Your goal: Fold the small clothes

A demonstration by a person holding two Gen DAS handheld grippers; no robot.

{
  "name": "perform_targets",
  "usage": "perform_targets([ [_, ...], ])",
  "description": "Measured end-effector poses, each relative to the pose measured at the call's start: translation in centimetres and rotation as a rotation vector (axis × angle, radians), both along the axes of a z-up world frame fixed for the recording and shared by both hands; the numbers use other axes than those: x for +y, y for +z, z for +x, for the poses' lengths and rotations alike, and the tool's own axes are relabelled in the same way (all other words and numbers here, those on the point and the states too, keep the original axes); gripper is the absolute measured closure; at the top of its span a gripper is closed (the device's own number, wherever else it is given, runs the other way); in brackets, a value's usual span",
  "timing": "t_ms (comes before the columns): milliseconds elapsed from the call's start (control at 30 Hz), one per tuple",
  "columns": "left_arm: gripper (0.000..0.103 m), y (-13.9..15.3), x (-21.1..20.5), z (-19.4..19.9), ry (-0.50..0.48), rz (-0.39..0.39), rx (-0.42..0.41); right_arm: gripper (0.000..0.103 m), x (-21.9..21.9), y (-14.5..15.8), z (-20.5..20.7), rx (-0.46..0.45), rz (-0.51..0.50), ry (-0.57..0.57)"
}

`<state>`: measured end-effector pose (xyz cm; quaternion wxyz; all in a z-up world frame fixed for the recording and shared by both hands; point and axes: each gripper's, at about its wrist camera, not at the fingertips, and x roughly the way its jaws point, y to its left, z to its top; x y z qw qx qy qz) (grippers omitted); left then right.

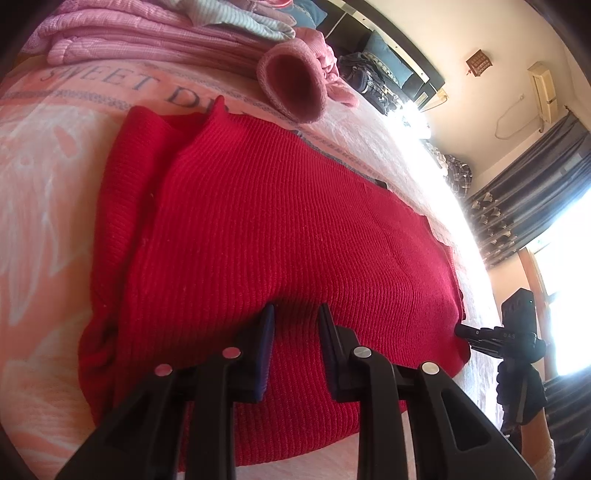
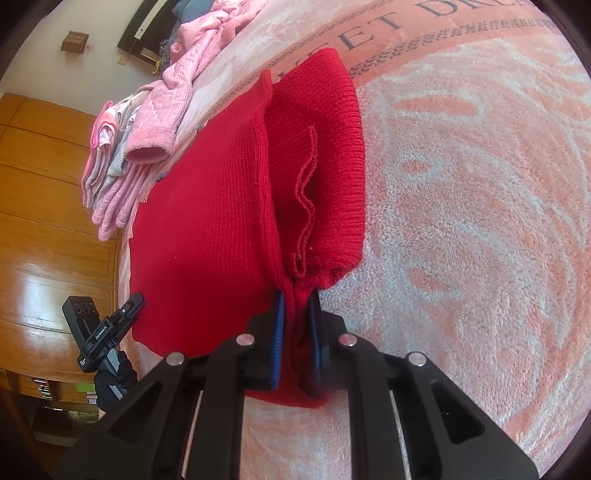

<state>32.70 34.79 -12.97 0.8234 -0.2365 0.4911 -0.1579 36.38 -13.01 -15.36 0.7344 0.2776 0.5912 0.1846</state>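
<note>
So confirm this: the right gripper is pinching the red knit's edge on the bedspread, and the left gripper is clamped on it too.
Half right. The right gripper does pinch the red knit on the bedspread. But the left wrist view shows the left gripper open over the knit, with nothing between its fingers.

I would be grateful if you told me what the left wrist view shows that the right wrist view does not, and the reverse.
Only the left wrist view: the left gripper open above the red sweater, a curtain, a bright window and an air conditioner.

Only the right wrist view: the right gripper shut on the sweater's folded edge, a wavy inner seam and a wooden wardrobe.

Both: the sweater, the pink blanket with lettering, a pile of pink clothes.
</note>
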Motion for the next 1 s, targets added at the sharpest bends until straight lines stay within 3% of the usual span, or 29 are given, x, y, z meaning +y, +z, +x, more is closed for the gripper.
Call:
perform_targets([
  [367, 0.079, 0.0, 0.4, -0.1, -0.003, -0.019, 0.011, 0.093, 0.6, 0.5, -0.1, 0.024, -0.029, -0.046],
  [533, 0.079, 0.4, 0.8, -0.7, -0.041, -0.012, 0.02, 0.094, 3.4, 4.5, 0.3, -0.01, -0.123, -0.021],
  [633, 0.078, 0.8, 0.8, -1.2, -0.087, 0.028, 0.011, 0.095, 6.9, 8.0, 1.1, -0.06, -0.191, 0.031],
  [800, 0.077, 0.4, 2.2, -1.9, -0.098, -0.015, 0.025, 0.095, 15.1, 11.9, 2.2, -0.125, -0.244, 0.132],
  [1000, 0.077, -0.2, 4.1, -2.5, -0.087, -0.082, 0.036, 0.095, 27.0, 10.8, 1.5, -0.14, -0.297, 0.327],
])
